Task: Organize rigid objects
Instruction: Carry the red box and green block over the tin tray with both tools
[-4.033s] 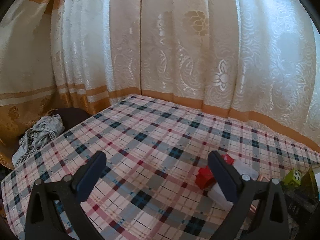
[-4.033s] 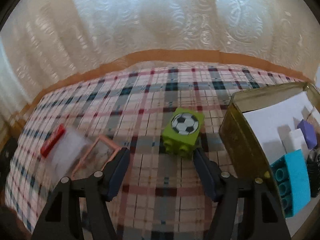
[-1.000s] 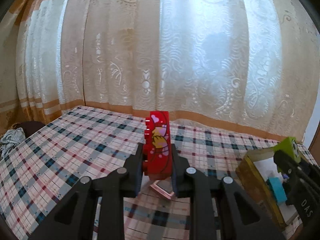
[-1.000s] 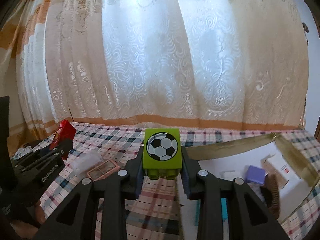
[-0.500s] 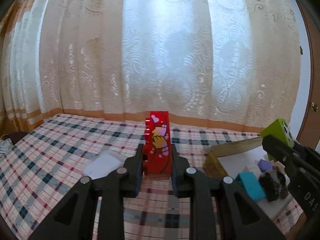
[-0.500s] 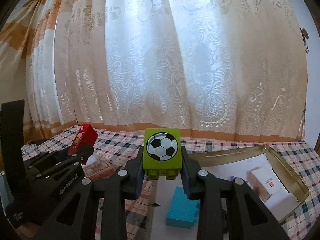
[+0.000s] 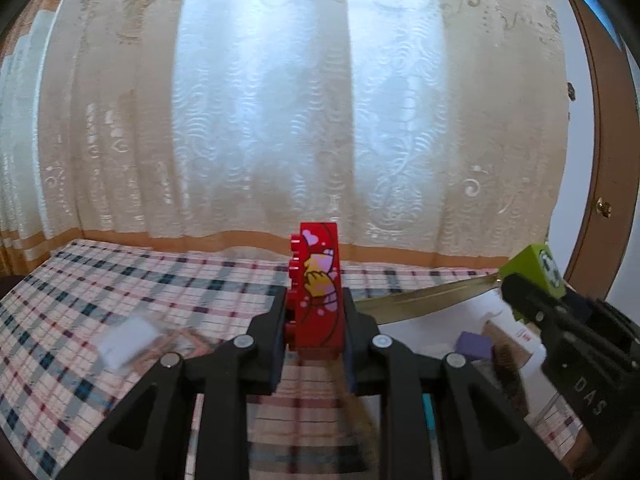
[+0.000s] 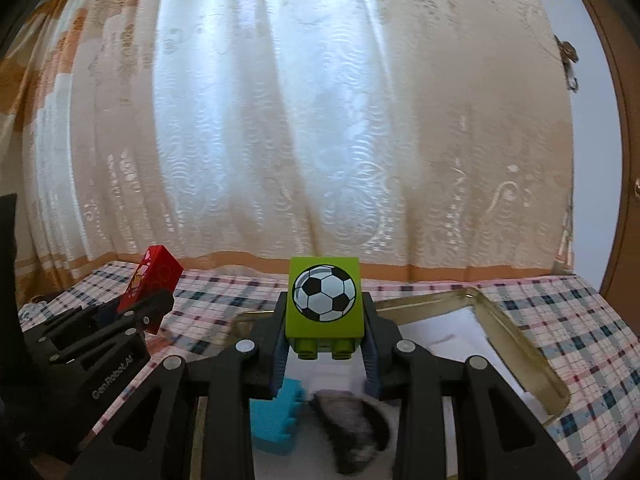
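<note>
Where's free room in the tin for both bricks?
Free: white liner at the tin's far right, inside the gold rim. Crowded: near left, with the blue brick and a dark blurred thing. Purple block sits mid-tin.

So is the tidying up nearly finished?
Partly. A turquoise plastic brick and purple cube already sit in the gold metal tin. The left tongs hold a red brick, the right tongs a green football brick. A white packet remains outside.
</note>
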